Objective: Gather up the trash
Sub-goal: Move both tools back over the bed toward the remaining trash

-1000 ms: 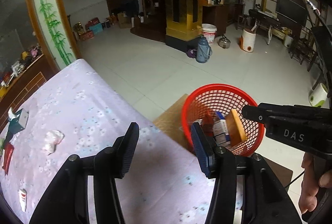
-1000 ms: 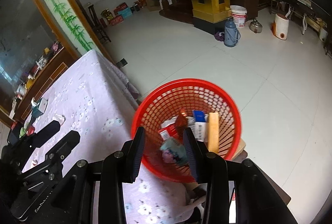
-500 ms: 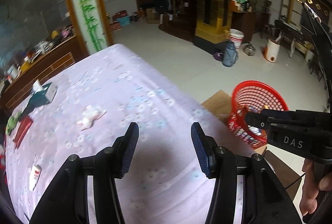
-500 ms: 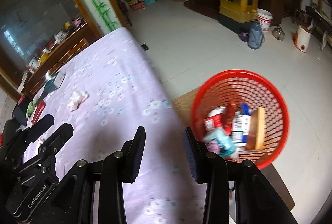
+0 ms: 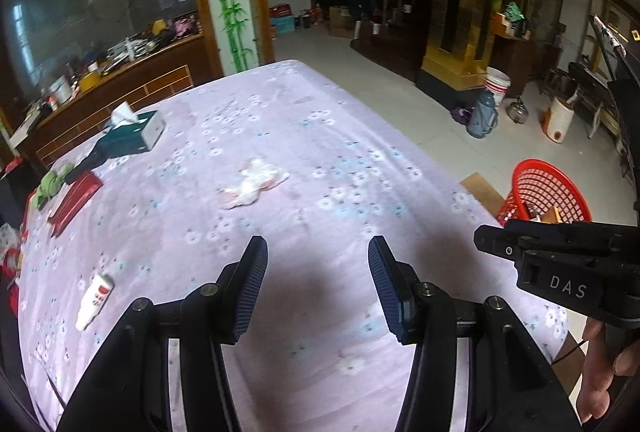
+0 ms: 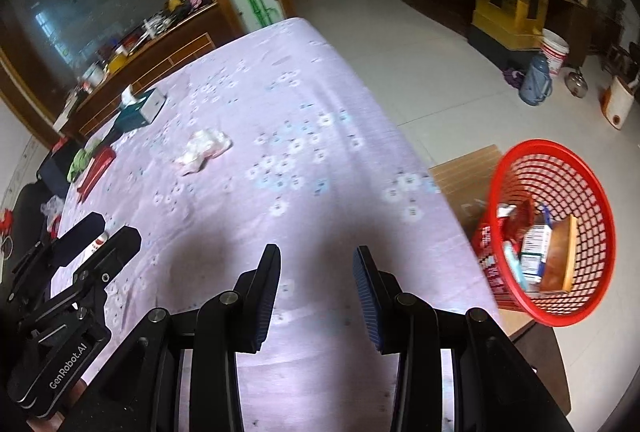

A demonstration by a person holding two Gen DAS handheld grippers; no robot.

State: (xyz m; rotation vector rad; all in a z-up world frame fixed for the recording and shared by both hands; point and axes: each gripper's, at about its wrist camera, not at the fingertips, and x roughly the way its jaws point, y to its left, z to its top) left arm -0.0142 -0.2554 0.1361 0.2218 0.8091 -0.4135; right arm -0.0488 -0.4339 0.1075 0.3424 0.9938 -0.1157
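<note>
Ahead of left gripper (image 5: 318, 256), on the flowered tablecloth (image 5: 320, 119): crumpled tissue (image 5: 253, 183), well apart from the spread, empty fingers. Right gripper (image 6: 316, 264) also spread, holding nothing; tissue (image 6: 204, 148) ahead to its left. Red basket (image 6: 576, 187) sits off the table's right edge, with boxes inside.

Both grippers are black with ribbed blue-padded jaws and silver screws — marked "DAS" and "GenRobot.AI".
</note>
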